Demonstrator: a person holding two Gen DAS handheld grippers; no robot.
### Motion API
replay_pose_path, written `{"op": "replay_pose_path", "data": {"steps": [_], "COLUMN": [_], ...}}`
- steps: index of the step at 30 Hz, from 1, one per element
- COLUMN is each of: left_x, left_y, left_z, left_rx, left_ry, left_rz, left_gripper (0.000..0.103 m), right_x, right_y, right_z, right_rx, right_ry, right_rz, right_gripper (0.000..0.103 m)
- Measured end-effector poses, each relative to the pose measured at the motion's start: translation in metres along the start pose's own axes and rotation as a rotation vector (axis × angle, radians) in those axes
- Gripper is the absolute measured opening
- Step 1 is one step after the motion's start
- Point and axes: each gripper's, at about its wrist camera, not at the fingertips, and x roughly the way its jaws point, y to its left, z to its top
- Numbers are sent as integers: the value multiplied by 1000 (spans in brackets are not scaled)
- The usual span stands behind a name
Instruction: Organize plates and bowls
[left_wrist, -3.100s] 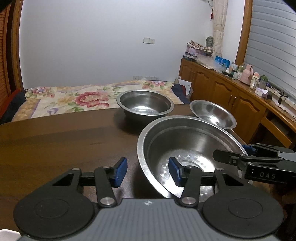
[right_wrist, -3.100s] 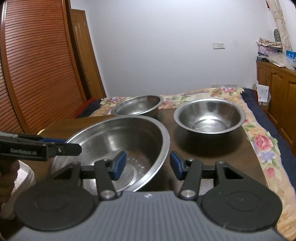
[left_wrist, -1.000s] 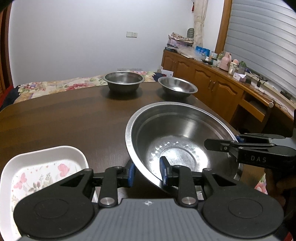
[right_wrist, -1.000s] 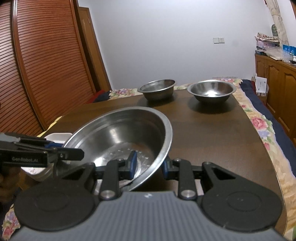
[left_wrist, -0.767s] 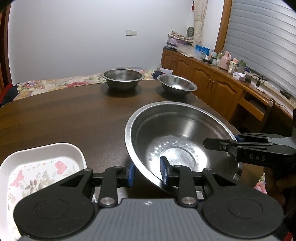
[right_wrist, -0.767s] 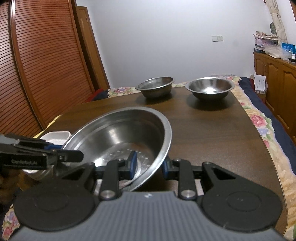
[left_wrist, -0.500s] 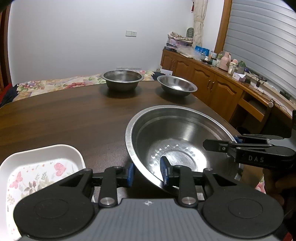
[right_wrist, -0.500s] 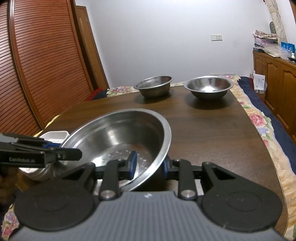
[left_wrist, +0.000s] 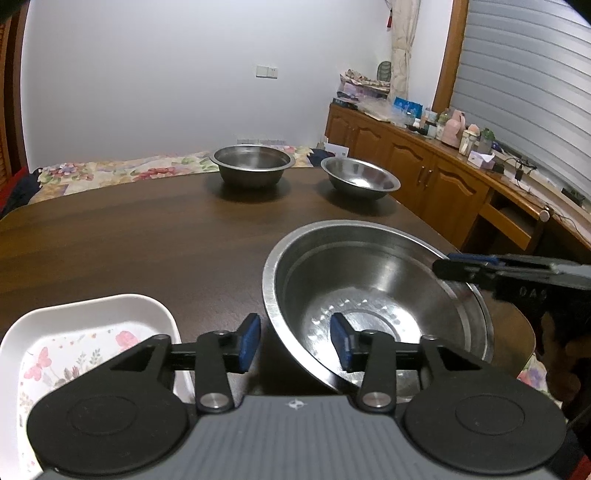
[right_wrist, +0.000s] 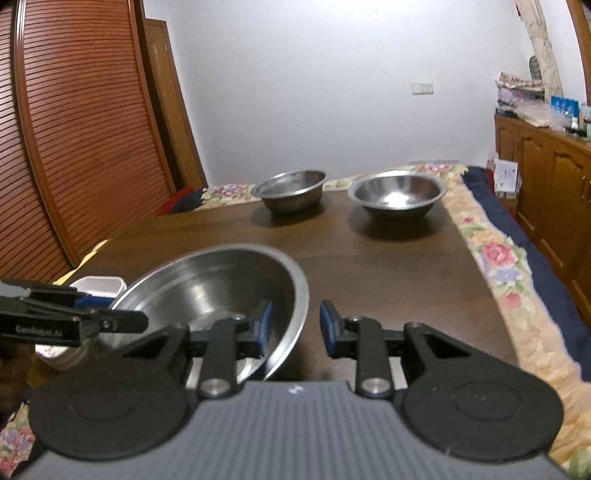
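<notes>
Left wrist view first: the left gripper (left_wrist: 293, 343) has its blue pads spread apart, one either side of the near wall of the large steel bowl (left_wrist: 373, 295), and neither pad looks to be pressing the metal, so I'd call it let go. That bowl sits on the dark wooden table (left_wrist: 129, 236), close to the near right edge, and it holds nothing but reflections. Just left of it lies the white floral plate (left_wrist: 74, 343), bare of food, with the outer finger hanging near its corner. My worry here is that finger: a pull back at a slant could hook the rim and drag the bowl toward the table edge, or knock the plate. Across the table stand the deep steel bowl (left_wrist: 253, 164) and the shallow steel bowl (left_wrist: 360, 179), apart from each other, both empty. The other tool reaches in over the big bowl's right rim.

Right wrist view next, and it's somewhat blurred: the right gripper (right_wrist: 295, 328) is open too, its fingers straddling the rim of the large steel bowl (right_wrist: 207, 284) with a gap showing on both sides. Beyond the bowl a corner of the white floral plate (right_wrist: 98, 286) peeks out. I reckon a thin, slick steel wall like this will skid or ring if bumped, and nesting the far bowls into it later could go crooked if it has slid
</notes>
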Motion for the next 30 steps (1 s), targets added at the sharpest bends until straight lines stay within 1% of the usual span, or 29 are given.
{"op": "replay_pose_path", "data": {"steps": [5,7,11,12,14,16,17,22,30], "left_x": [-5,-9,-18,-19,-22,-23,-24,-26,-16], "left_y": [3,5,9,9,9,10,10,16,27], "left_z": [5,9,20,22,26,32,35,54,93], "left_rx": [-6,-8,-14,-8,2,6,10,28,35], "left_ry": [-24,-37,-74,-83,-92,-97,-100,-122,-142], "left_rz": [8,10,19,26,34,35,36,42,49], "left_gripper": [52,56,81,84,86,87,88,88,87], "right_x": [-7,-10,-15,-15,-14,-13,-13,-7,13], "right_y": [0,2,8,9,12,14,17,23,17], "right_z": [19,26,41,43,47,51,53,67,106], "right_rx": [-32,-50,-82,-84,-82,-89,-98,-141,-209], "right_ry": [-36,-48,-77,-82,-91,-101,-106,-107,-78], "right_rz": [-18,-21,-18,-14,4,13,13,27,40], "right_gripper": [30,30,33,34,40,53,54,54,54]}}
